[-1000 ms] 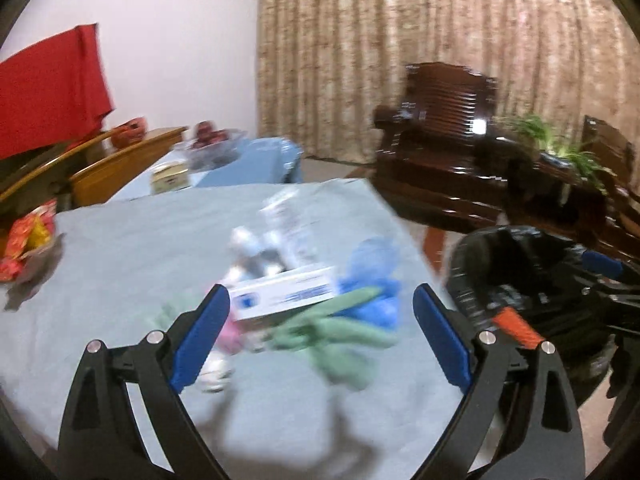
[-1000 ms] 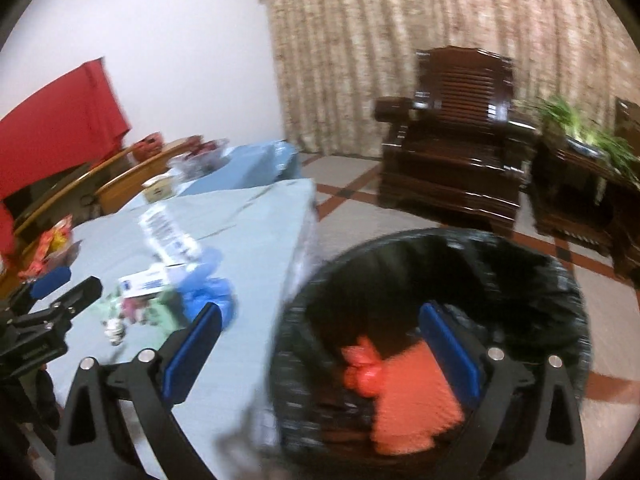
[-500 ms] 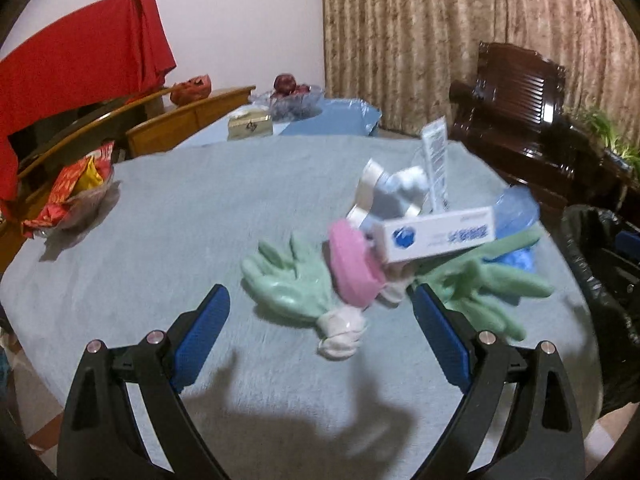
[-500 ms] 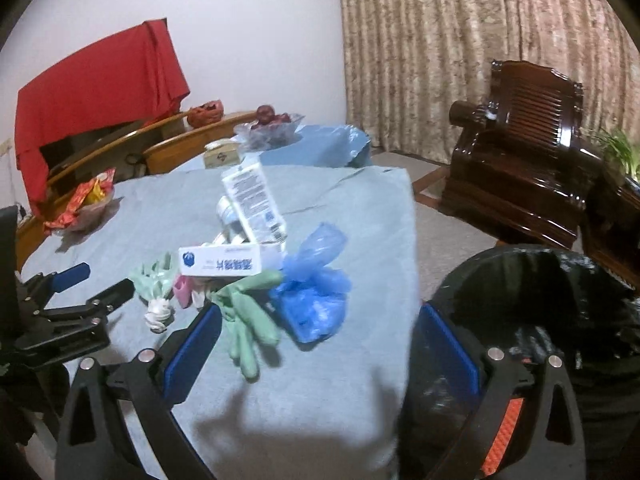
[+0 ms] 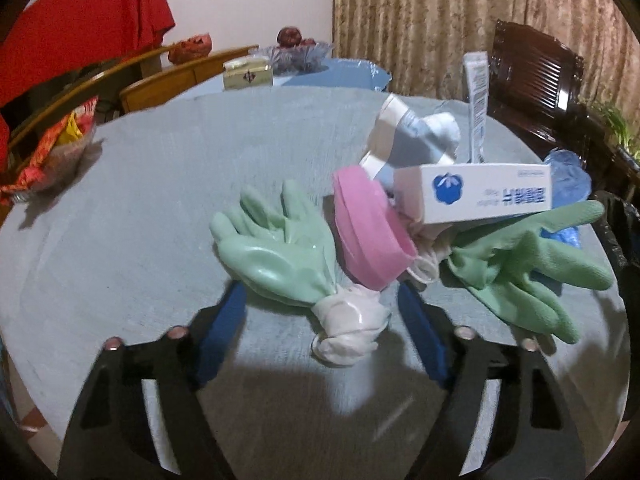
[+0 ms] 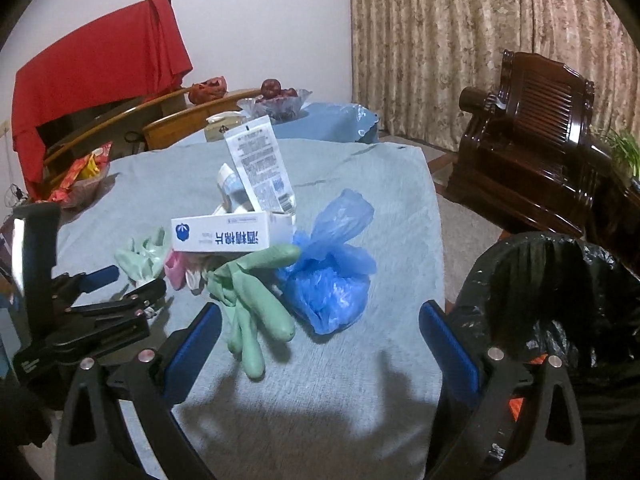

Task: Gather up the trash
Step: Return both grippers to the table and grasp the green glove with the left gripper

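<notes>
1. Left wrist view: the left gripper (image 5: 322,312) sits low over the table (image 5: 120,208), which has a grey-blue cloth on it. Its blue fingers (image 5: 224,316) are apart, one on each side of the white cuff of the near green glove (image 5: 276,252). The jaws have just been closing in, but the pads do not press the cuff yet. My guess is that it goes for the cuff because that bunched end is easy to pinch.

2. Same view: the trash lies in one heap right of the middle. A pink mask (image 5: 368,228) leans on the glove. A white box with a blue flower mark (image 5: 480,196) rests on top of the heap. A second green glove (image 5: 528,264) lies to the right.

3. Right wrist view: the right gripper (image 6: 320,332) hangs over the near side of the table. Its fingers are spread wide and hold nothing. The second green glove and a blue plastic bag (image 6: 332,268) lie just past them.

4. Same view: the bin with a black liner (image 6: 560,280) stands off the right side of the table, close to the heap, so the trash has a short way to go. The left gripper shows at the far left, at the first glove.

5. I think most of the trash is not yet picked up.
</notes>
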{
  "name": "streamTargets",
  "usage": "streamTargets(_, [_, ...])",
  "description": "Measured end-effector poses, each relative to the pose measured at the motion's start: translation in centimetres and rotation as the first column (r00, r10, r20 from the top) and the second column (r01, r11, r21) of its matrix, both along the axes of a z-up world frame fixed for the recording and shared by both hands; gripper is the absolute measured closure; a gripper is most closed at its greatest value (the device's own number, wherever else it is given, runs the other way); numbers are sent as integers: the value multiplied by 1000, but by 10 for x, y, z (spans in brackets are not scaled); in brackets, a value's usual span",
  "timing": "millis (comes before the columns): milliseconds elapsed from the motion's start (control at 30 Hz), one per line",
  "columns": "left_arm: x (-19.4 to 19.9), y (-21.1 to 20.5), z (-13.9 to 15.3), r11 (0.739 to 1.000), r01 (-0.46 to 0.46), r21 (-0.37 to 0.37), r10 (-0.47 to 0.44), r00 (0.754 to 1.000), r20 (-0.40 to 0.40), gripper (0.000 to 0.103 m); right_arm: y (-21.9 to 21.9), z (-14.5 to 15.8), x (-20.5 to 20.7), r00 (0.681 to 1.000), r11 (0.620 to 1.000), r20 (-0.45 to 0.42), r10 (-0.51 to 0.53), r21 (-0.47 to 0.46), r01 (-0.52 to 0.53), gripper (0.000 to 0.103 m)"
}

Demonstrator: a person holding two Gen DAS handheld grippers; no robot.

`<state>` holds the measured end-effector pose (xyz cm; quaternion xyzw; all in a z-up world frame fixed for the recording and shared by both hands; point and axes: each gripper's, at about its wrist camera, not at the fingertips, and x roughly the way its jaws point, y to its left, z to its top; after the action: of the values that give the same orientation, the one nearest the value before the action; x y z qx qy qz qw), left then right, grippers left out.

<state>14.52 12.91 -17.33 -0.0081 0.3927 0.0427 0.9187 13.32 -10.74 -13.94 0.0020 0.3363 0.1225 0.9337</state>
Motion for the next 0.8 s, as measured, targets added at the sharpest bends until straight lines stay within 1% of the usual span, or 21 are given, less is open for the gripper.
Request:
streamTargets(33, [2, 1, -2, 1000, 6, -12, -6, 1000, -9, 38, 2, -1, 0, 1000, 1000, -2, 3, -3, -3, 6])
streamTargets(100, [1, 2, -3, 999, 28, -36, -28, 1000, -9, 49, 5, -3, -1, 1000, 1000, -5, 9, -9, -9, 6])
streamTargets(200, [-4, 6, 1, 998, 42, -47, -43, 999, -13, 56, 9, -5, -1, 1000, 1000, -8, 20, -17, -21, 6])
streamTargets(300, [-12, 19, 4, 997, 30, -75, -31, 999, -23, 58, 11, -6, -2, 1000, 1000, -13, 28, -15, -28, 6])
streamTargets(367, [-20, 28, 7, 997, 21, -71, -22, 1000, -20, 58, 12, -6, -2, 999, 999, -13, 33, -19, -33, 6])
streamTargets(433, [-28, 35, 13, 998, 25, -55, -26, 1000, -7, 56, 11, -6, -2, 999, 999, -12, 33, -20, -33, 6])
streamTargets(467, [-32, 36, 17, 999, 28, -39, -28, 1000, -1, 51, 12, -6, -2, 999, 999, -12, 32, -19, -32, 6])
streamTargets(500, [-33, 37, 19, 999, 31, -36, -31, 1000, 1, 41, 12, -6, -2, 999, 999, -13, 31, -18, -31, 6])
streamTargets(567, [-30, 37, 22, 998, 36, -46, -35, 999, 8, 33, 14, -7, -2, 999, 999, -14, 31, -21, -32, 6])
streamTargets(700, [-15, 32, 18, 998, 18, -59, -19, 1000, -10, 25, 15, -6, -3, 999, 999, -16, 35, -24, -35, 6])
streamTargets(800, [1, 33, 9, 998, -7, -66, 4, 999, -39, 23, 16, -5, 0, 999, 999, -12, 36, -29, -37, 6])
